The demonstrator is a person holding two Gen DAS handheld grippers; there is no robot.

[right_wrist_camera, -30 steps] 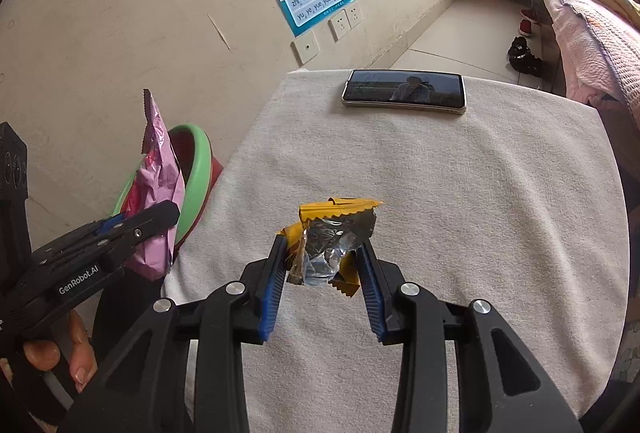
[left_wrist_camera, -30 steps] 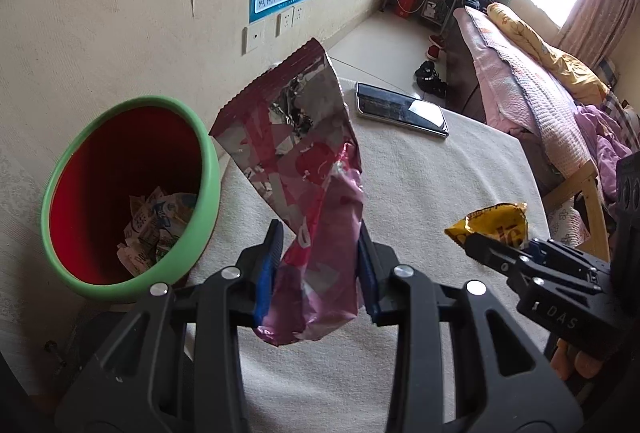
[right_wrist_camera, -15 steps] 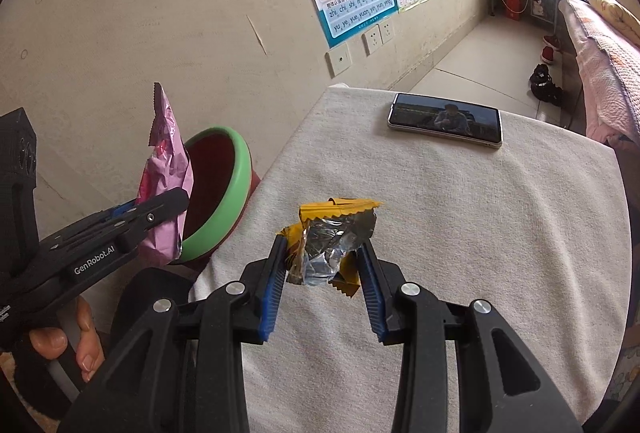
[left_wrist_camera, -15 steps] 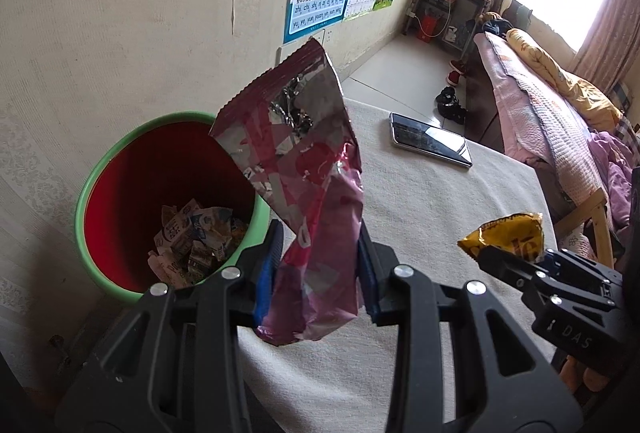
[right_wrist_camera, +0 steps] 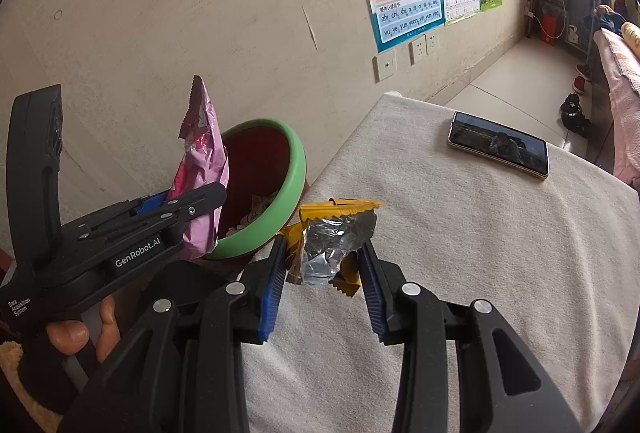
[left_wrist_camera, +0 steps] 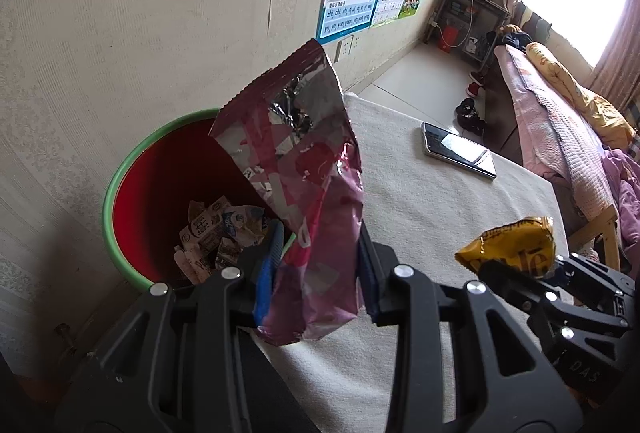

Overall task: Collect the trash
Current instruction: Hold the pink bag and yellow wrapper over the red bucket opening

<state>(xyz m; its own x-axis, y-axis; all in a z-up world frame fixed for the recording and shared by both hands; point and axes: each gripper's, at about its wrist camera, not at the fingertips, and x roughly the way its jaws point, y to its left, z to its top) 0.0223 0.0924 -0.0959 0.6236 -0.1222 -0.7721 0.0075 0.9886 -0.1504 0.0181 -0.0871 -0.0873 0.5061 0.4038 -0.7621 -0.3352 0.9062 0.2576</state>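
Both bits of trash are basically weightless foil film, so no real squeeze is needed, but the stuff is crinkly and slick and a loose pinch could be slipped out of. The pink snack bag (left_wrist_camera: 304, 201) is best taken low on its crumpled body, which is where it is clamped by the left gripper (left_wrist_camera: 316, 273), jaws nearly closed on it. It is held upright at the near left edge of the cloth-covered table (left_wrist_camera: 440, 217), right beside the red bin with the green rim (left_wrist_camera: 120, 185), which already has scrunched cartons in it. The bag is torn open at the top, silver inside, pink and white outside. The yellow wrapper (right_wrist_camera: 336, 245), balled up with its silver lining showing, is pinched across its middle by the right gripper (right_wrist_camera: 324, 285), above the table's left edge near the bin.
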